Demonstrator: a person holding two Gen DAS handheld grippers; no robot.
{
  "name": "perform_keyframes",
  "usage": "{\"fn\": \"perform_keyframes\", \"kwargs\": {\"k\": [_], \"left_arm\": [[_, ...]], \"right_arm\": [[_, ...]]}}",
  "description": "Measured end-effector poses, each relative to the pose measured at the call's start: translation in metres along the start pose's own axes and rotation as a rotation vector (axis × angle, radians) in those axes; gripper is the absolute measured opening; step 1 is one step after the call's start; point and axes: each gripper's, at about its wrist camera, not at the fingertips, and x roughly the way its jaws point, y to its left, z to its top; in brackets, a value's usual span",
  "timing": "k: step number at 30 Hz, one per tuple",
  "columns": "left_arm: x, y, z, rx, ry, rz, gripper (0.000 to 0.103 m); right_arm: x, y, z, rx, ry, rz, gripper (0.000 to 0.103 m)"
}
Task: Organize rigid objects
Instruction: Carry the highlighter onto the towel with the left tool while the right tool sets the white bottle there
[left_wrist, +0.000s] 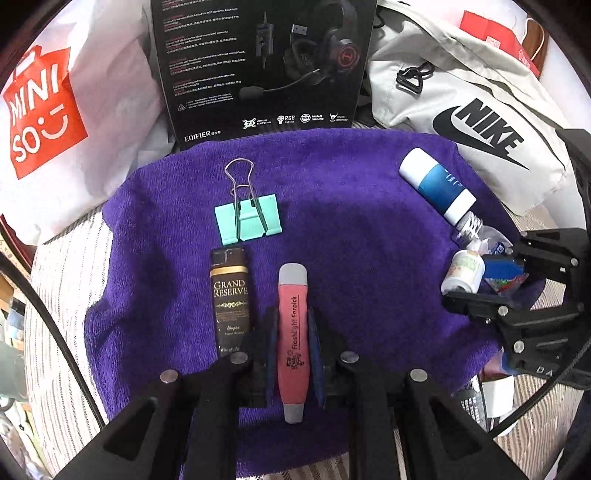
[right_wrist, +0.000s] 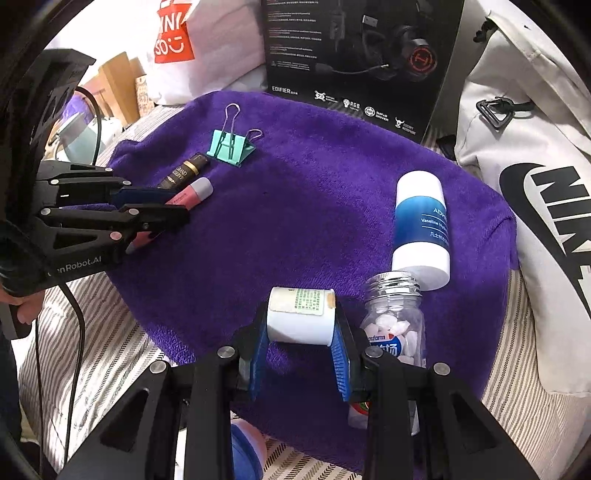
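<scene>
Left wrist view takes in the purple towel (left_wrist: 369, 229) spread over a striped surface, with a black headset box (left_wrist: 266, 62), a white shopping bag (left_wrist: 74, 110) and a grey sports bag (left_wrist: 461, 110) along its far side. On the towel's right lies a blue-and-white tube (left_wrist: 437, 184); on the left, near the middle, a dark slim box (left_wrist: 231, 299) sits beside a mint binder clip (left_wrist: 249, 219). The left gripper (left_wrist: 293, 339) has its jaws pressed on a pink flashlight pen (left_wrist: 293, 332) lying just right of the dark box, seemingly being lined up in a row. The right gripper (right_wrist: 301, 332) pinches a small white bottle (right_wrist: 301, 314) at the towel's near right edge, beside a clear bottle of white tablets (right_wrist: 393, 325). I'd judge both are mid-placement; next each needs to settle its item flat, then let go. Whether either item touches the towel I cannot tell, and the small bottle's label is unreadable.
</scene>
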Motion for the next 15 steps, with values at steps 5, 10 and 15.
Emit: {"fn": "perform_keyframes", "kwargs": {"k": [5, 10, 15], "left_arm": [[-0.006, 0.008, -0.006, -0.048, -0.007, -0.055, 0.020], [-0.010, 0.007, -0.011, -0.071, 0.003, -0.062, 0.024], [-0.030, 0.000, -0.019, -0.068, -0.022, -0.058, 0.024]], "right_arm": [[-0.006, -0.007, -0.003, 0.013, 0.014, 0.043, 0.033], [-0.019, -0.015, -0.013, 0.057, 0.014, 0.051, 0.034], [-0.047, -0.016, -0.027, 0.082, -0.026, 0.015, 0.041]]}}
